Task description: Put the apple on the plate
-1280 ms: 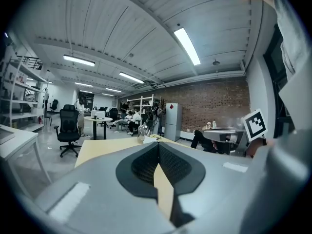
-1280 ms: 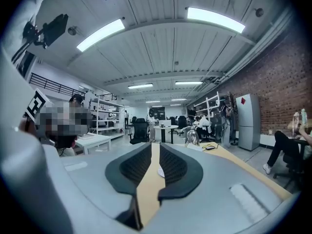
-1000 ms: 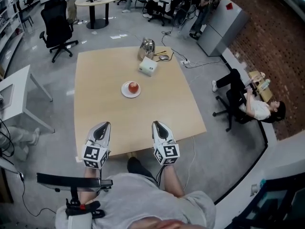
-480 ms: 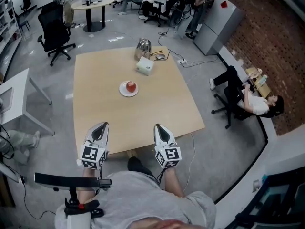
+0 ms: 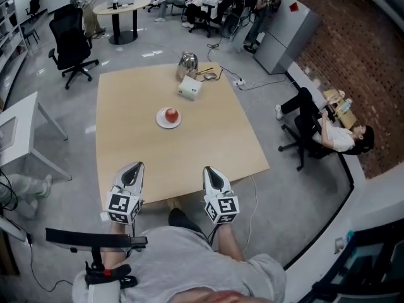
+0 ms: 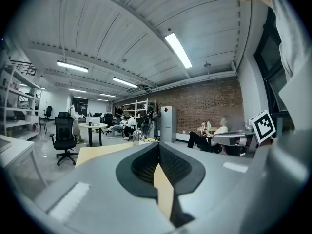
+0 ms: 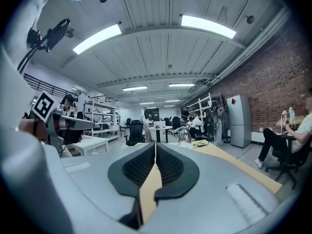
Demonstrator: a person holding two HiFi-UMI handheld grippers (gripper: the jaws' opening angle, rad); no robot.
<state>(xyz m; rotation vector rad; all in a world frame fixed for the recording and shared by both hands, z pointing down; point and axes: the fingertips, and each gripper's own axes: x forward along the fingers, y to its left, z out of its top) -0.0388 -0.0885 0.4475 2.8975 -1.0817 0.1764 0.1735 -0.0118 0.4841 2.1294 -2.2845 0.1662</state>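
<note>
In the head view I see the apple (image 5: 172, 113) sitting on the white plate (image 5: 161, 123), just above frame centre on the wooden table (image 5: 208, 141). My left gripper (image 5: 133, 171) and right gripper (image 5: 213, 174) hover over the table's near edge, low in frame. Left gripper view: jaws pressed together, nothing between them. Right gripper view: likewise closed and empty.

Bare tabletop (image 5: 139, 150) open from near edge to plate (image 5: 160, 120), white box (image 5: 189, 88) and kettle (image 5: 187, 60) crowding far edge
</note>
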